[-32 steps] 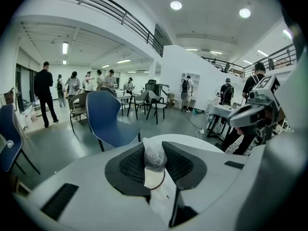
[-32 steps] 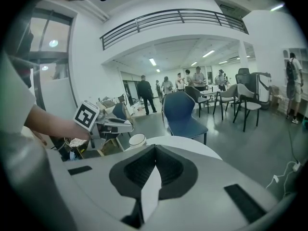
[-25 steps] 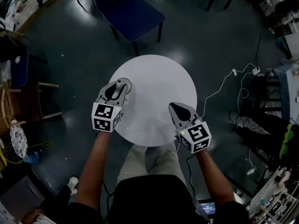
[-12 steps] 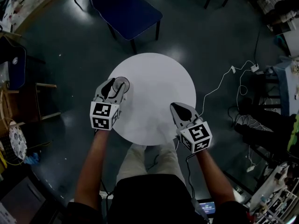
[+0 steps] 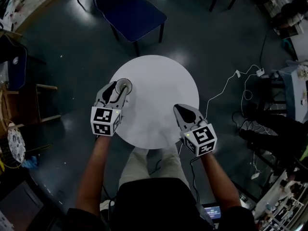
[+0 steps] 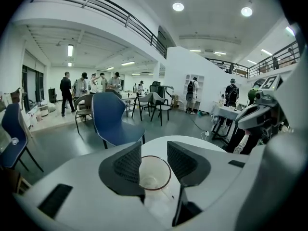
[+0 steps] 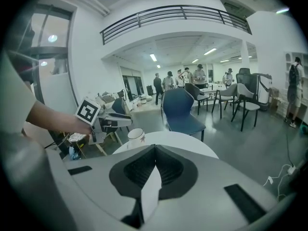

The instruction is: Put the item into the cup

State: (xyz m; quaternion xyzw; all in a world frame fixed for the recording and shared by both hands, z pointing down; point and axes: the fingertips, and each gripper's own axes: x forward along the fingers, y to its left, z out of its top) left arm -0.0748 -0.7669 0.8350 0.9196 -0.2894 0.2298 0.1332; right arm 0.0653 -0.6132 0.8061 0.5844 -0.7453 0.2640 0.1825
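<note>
DIM LIGHT OVER A ROUND WHITE TABLE point(image 5: 163, 81): a person works two hand-held grippers, a blue chair point(image 5: 127, 8) standing beyond. At left, the left gripper point(image 6: 154, 150) has its jaws spread wide, having just been opening. A pale, dark-rimmed cup point(image 6: 155, 177) stands upright between them near the table's left edge, with a gap showing at the right-hand pad. Seen from overhead, the jaws cover much of the cup. Whatever lies on its bottom is too faint to make out (a pale blur, no more). From across the table the cup looks white, with a small reddish mark. At right, the right gripper point(image 7: 155, 148) is closed tight on nothing, over the table's near edge.
</note>
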